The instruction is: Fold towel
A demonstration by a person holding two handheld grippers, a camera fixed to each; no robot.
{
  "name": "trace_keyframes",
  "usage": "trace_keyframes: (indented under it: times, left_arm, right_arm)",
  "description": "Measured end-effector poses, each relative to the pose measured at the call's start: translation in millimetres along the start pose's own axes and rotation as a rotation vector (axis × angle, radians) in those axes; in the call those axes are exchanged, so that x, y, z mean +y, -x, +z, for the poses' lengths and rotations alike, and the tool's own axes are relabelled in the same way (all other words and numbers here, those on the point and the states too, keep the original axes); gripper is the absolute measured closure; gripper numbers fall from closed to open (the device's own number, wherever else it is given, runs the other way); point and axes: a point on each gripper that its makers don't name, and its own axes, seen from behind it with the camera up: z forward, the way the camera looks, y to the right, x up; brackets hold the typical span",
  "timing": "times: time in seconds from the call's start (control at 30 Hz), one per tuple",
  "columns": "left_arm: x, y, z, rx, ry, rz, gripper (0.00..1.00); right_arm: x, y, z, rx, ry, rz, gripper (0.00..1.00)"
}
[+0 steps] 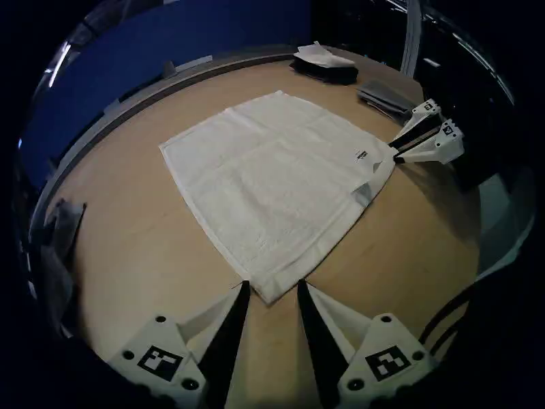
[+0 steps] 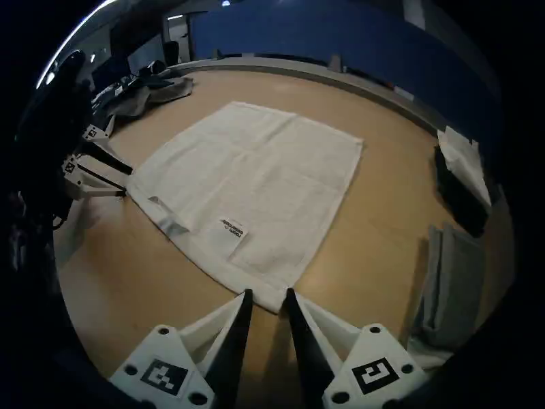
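A white towel [image 1: 272, 184] lies spread flat on the wooden table, with a small label near one edge. In the left gripper view, my left gripper [image 1: 272, 286] stands open at the table surface, and the towel's near corner sits between its fingertips. My right gripper [image 1: 395, 153] shows there at the towel's right-hand corner. In the right gripper view, the towel [image 2: 252, 177] spreads ahead and my right gripper [image 2: 268, 293] straddles its near corner, with a narrow gap between the fingers. My left gripper [image 2: 127, 183] is at the towel's left corner. A hem flap [image 2: 163, 219] is turned up on the edge between them.
Dark and white folded cloths [image 1: 325, 63] and a grey one [image 1: 381, 95] lie at the table's far side. They appear in the right gripper view as the dark stack [image 2: 463, 184] and grey cloth [image 2: 449, 286]. Crumpled grey cloth [image 2: 146, 95] lies far left, before a blue partition [image 1: 170, 41].
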Motion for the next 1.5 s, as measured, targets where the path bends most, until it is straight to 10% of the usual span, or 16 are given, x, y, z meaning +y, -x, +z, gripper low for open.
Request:
trace_keyframes:
  times: [0.37, 1.5]
  left_arm:
    - [-0.2, -1, 1.5, -0.013, -0.005, 0.015, 0.87]
    - [-2.9, -16, -9.0, 0.016, -0.01, -0.028, 0.9]
  right_arm:
    - [0, -3, -0.8, 0.006, -0.014, 0.017, 0.84]
    - [0, -13, -9.9, 0.023, -0.015, 0.03, 0.96]
